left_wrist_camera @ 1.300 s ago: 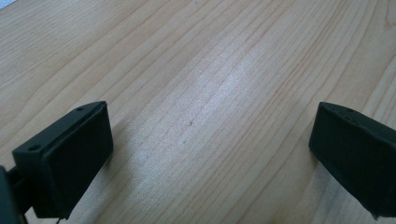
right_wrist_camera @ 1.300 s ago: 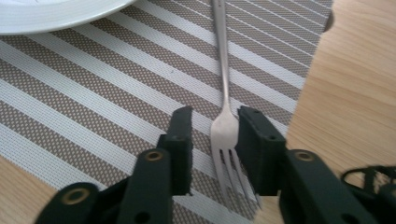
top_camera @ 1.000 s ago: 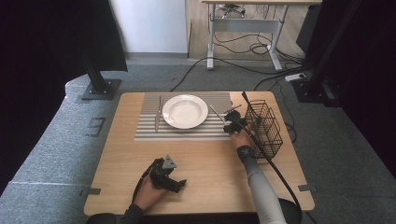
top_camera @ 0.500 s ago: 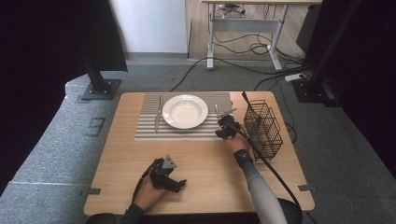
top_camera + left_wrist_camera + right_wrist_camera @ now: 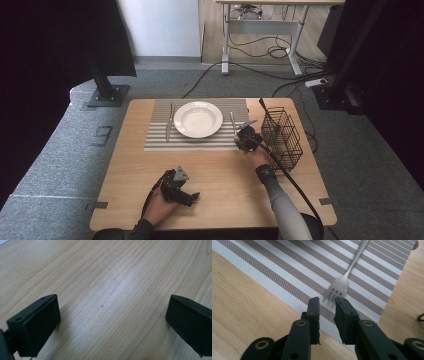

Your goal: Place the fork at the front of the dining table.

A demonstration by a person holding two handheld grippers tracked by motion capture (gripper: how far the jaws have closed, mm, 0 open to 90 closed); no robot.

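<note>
A silver fork (image 5: 339,286) lies on the striped placemat (image 5: 274,272), tines pointing at my right gripper (image 5: 327,301). The jaws of that gripper have just been closing; a narrow gap is left and nothing is between them. Their tips hover just short of the tines. From above, the right gripper (image 5: 242,137) sits at the placemat's (image 5: 155,140) right edge, beside the fork (image 5: 233,125). A white plate (image 5: 198,119) stands mid-mat with a knife (image 5: 169,122) to its left. My left gripper (image 5: 187,197) rests near the table's front edge. It (image 5: 112,312) is open wide over bare wood.
A black wire basket (image 5: 282,132) stands on the table just right of my right hand. A cable trails from the right gripper toward the front edge. Bare wooden tabletop (image 5: 225,175) stretches between the two hands.
My right gripper has shifted left, away from the basket, to the placemat's right edge by the fork. The left gripper has stayed put.
</note>
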